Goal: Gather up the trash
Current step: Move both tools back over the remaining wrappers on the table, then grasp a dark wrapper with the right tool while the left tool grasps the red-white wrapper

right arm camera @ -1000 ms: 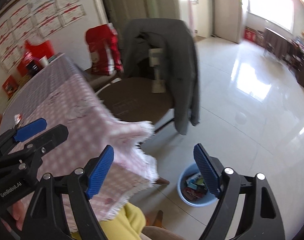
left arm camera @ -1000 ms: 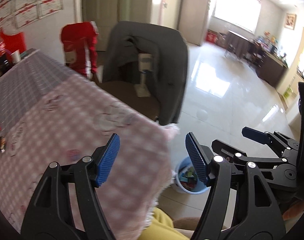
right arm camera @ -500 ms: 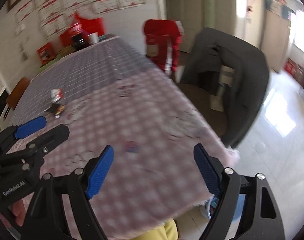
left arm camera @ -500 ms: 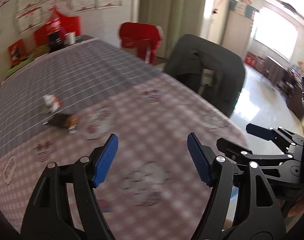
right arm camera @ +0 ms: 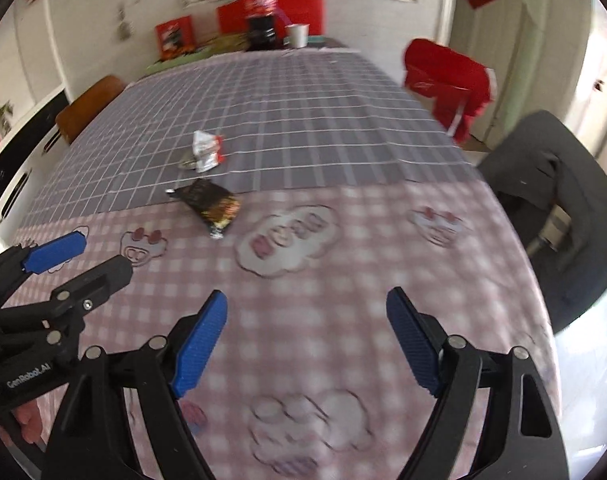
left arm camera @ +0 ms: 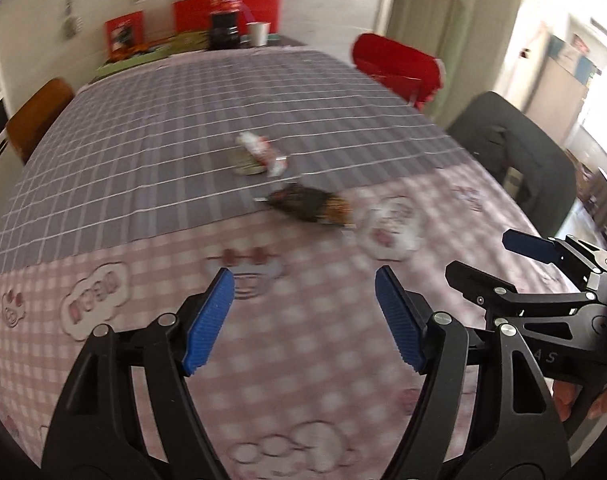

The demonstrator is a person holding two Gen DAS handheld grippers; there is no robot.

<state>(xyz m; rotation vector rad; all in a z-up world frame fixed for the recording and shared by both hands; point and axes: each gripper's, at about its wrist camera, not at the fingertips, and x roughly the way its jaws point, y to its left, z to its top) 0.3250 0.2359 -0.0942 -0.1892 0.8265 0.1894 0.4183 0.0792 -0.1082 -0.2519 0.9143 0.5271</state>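
While approaching: both grippers are hovering, jaws released, holding nothing.
Left gripper (left arm camera: 303, 316): dark snack wrapper (left arm camera: 309, 203), mid-tabletop.
Right gripper (right arm camera: 305, 338): white-and-red wrapper (right arm camera: 207, 150), beyond it.

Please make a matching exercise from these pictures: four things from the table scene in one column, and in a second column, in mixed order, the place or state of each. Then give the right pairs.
Things:
1. dark wrapper
2. white and red wrapper
3. white cup
4. right gripper

Places or states:
A. stands at the far end of the table
B. lies on the grey checked cloth
C. open, nothing between its fingers
D. lies where the grey cloth meets the pink cloth

Pairs: 1-D, 2-B, 3-A, 4-C
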